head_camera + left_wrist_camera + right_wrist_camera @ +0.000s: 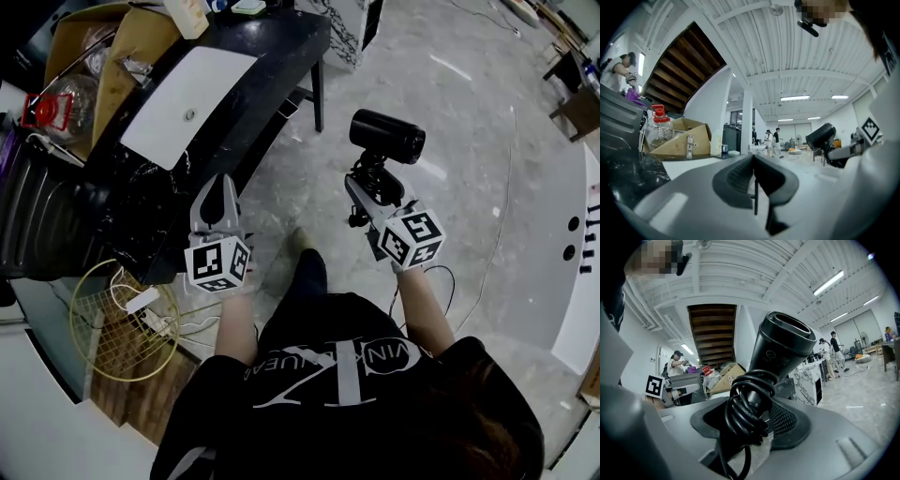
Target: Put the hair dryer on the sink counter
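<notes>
Black hair dryer (386,136) stands clamped, seemingly by its handle, in right gripper (369,185).

Open cardboard box (103,42) top left; glass jar with red cap (58,103) just beside it. Dark ribbed bin (33,220) below. Gold wire basket (117,328) low left, white power strip (142,300) across it. Two people (772,142) far off.

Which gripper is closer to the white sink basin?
Left. The left gripper sits at the counter edge near the sink basin; the right gripper, holding the hair dryer, is out over the floor.
</notes>
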`<action>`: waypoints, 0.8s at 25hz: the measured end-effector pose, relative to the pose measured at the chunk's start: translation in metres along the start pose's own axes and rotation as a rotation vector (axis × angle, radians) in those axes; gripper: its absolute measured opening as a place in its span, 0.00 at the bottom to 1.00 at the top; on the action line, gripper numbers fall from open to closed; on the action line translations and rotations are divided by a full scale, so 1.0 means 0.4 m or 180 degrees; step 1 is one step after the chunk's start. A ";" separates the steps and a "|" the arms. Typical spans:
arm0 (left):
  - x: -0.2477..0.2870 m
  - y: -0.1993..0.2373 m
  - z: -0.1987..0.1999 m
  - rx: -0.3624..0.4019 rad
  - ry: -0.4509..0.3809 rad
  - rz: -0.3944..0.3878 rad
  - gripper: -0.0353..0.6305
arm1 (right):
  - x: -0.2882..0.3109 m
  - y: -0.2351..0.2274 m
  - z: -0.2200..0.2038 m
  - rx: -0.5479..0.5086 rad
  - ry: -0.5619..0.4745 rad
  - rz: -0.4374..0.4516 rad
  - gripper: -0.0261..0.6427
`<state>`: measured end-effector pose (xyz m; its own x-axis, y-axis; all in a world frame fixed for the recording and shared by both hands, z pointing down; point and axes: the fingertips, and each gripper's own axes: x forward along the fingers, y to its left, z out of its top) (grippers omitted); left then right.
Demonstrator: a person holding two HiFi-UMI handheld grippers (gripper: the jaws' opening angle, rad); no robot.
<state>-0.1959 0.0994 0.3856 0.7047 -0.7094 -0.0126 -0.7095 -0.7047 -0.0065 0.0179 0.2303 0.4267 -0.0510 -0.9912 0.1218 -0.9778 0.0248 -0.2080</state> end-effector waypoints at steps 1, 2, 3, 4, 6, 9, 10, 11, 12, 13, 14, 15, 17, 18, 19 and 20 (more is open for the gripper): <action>0.036 0.009 0.003 -0.0008 -0.0012 0.0002 0.05 | 0.027 -0.016 0.008 0.0003 0.0012 0.0000 0.43; 0.071 0.017 0.007 -0.0014 -0.0022 0.0007 0.05 | 0.055 -0.032 0.015 0.0002 0.0030 0.0004 0.43; 0.106 0.025 0.011 -0.0013 -0.0031 0.0012 0.05 | 0.082 -0.047 0.023 -0.0005 0.0048 0.0009 0.43; 0.140 0.032 0.016 0.0000 -0.0042 0.0014 0.05 | 0.111 -0.062 0.032 -0.0015 0.0062 0.0012 0.43; 0.208 0.049 0.028 0.0037 -0.0071 0.0010 0.05 | 0.172 -0.090 0.052 -0.0020 0.0063 0.0013 0.43; 0.300 0.080 0.043 0.0023 -0.0097 -0.0003 0.05 | 0.262 -0.123 0.079 0.0012 0.0056 0.0023 0.43; 0.327 0.090 0.047 0.0004 -0.0099 -0.0005 0.05 | 0.290 -0.131 0.086 0.0028 0.0063 0.0033 0.43; 0.352 0.101 0.051 -0.0017 -0.0101 -0.0002 0.05 | 0.316 -0.139 0.092 0.0044 0.0074 0.0043 0.43; 0.376 0.112 0.055 -0.0033 -0.0105 0.0010 0.05 | 0.340 -0.146 0.096 0.0055 0.0090 0.0052 0.43; 0.397 0.124 0.059 -0.0042 -0.0111 0.0034 0.05 | 0.363 -0.152 0.100 0.0059 0.0107 0.0060 0.43; 0.418 0.136 0.064 -0.0042 -0.0119 0.0067 0.05 | 0.387 -0.159 0.104 0.0058 0.0122 0.0068 0.43; 0.439 0.148 0.068 -0.0038 -0.0128 0.0098 0.05 | 0.410 -0.165 0.109 0.0054 0.0136 0.0078 0.43; 0.481 0.171 0.075 -0.0026 -0.0145 0.0131 0.05 | 0.459 -0.178 0.118 0.0049 0.0156 0.0097 0.43; 0.504 0.183 0.076 -0.0024 -0.0148 0.0134 0.05 | 0.484 -0.184 0.122 0.0048 0.0161 0.0107 0.43; 0.527 0.195 0.077 -0.0030 -0.0151 0.0134 0.05 | 0.511 -0.191 0.127 0.0047 0.0164 0.0118 0.43; 0.550 0.209 0.077 -0.0044 -0.0154 0.0136 0.05 | 0.538 -0.196 0.132 0.0045 0.0166 0.0132 0.43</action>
<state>-0.1002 -0.1150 0.3516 0.6725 -0.7376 -0.0609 -0.7385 -0.6742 0.0088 0.0944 0.0082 0.4180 -0.1022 -0.9813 0.1630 -0.9717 0.0634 -0.2275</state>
